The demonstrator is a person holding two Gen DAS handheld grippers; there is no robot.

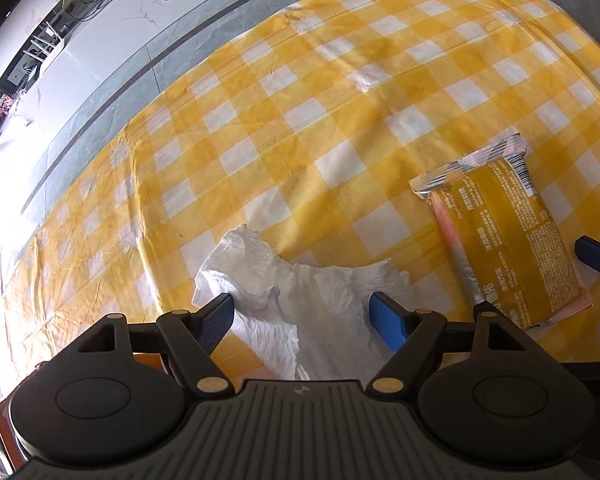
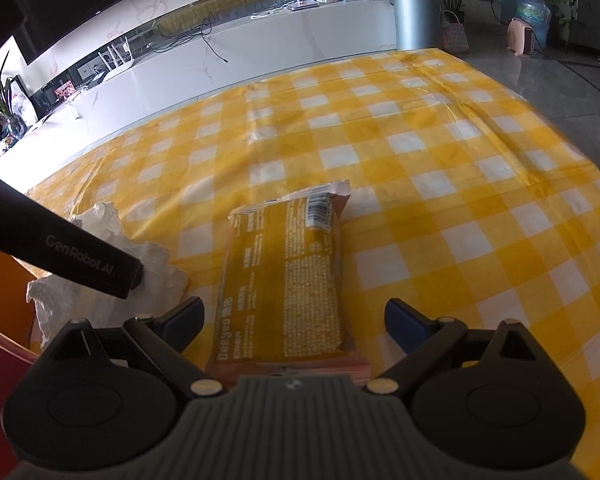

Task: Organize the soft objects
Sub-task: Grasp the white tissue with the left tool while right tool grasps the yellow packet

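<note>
A crumpled white tissue (image 1: 296, 300) lies on the yellow checked tablecloth (image 1: 340, 120) near the table's front edge. My left gripper (image 1: 302, 318) is open, its blue-padded fingers to either side of the tissue just above it. A yellow tissue pack (image 1: 508, 240) with printed text and a barcode lies flat to the right of it. In the right wrist view the same pack (image 2: 288, 276) lies lengthwise between the spread fingers of my open right gripper (image 2: 296, 322). The white tissue (image 2: 112, 280) shows at left there, partly behind the left gripper's black body (image 2: 60, 248).
The tablecloth (image 2: 420, 152) covers the whole table, with wrinkles toward the far right. Beyond the far edge stand a white low cabinet (image 2: 228, 60) with cables, a grey bin (image 2: 414, 16) and a plant. An orange chair (image 2: 4, 304) sits at the near left.
</note>
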